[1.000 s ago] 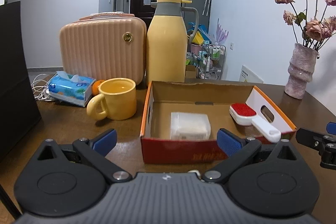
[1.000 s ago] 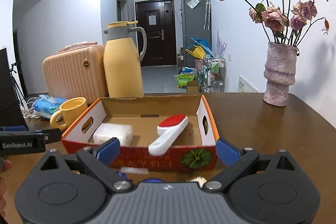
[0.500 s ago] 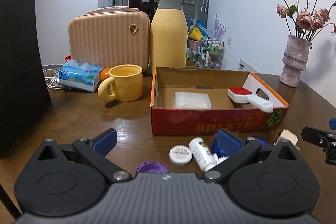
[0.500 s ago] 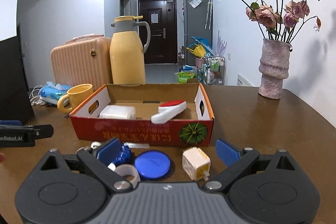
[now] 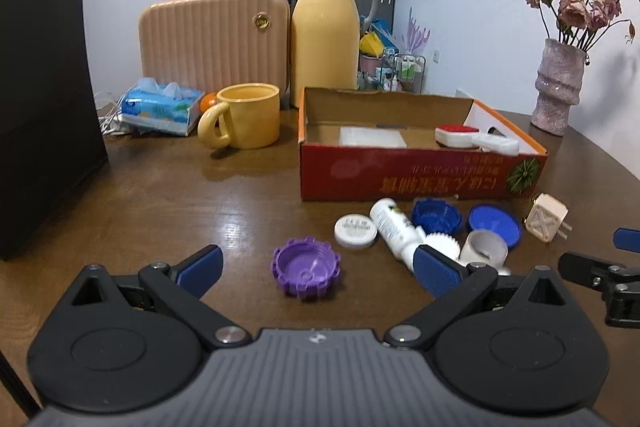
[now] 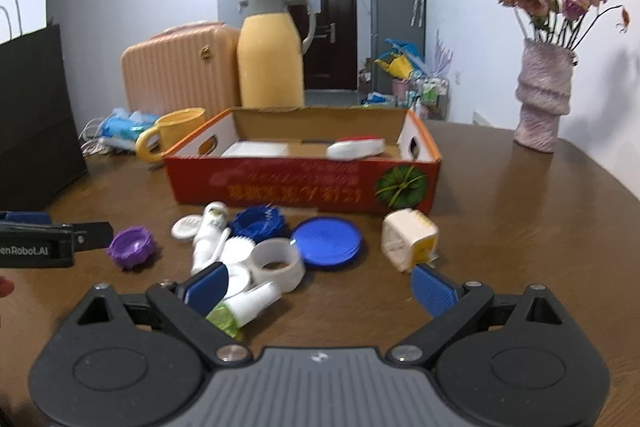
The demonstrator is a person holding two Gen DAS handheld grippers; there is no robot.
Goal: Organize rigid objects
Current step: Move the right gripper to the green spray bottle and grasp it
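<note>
Bright ceiling light overhead, glare streaking the table (image 5: 224, 227) this side of the box (image 6: 304, 187). Fisheye bends edges; box lettering slightly blurred.

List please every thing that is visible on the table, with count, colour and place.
cardboard box: 1, red-orange, centre
clear case: 1, in box
lint brush: 1, red and white, in box
purple cap: 1, front, alone
blue lids: 2, before box
white bottle: 1, lying before box
plug adapter: 1, cream, right front
mug: 1, yellow, left of box
thermos: 1, yellow, behind box
vase: 1, pink, right
left gripper: open
right gripper: open
</note>
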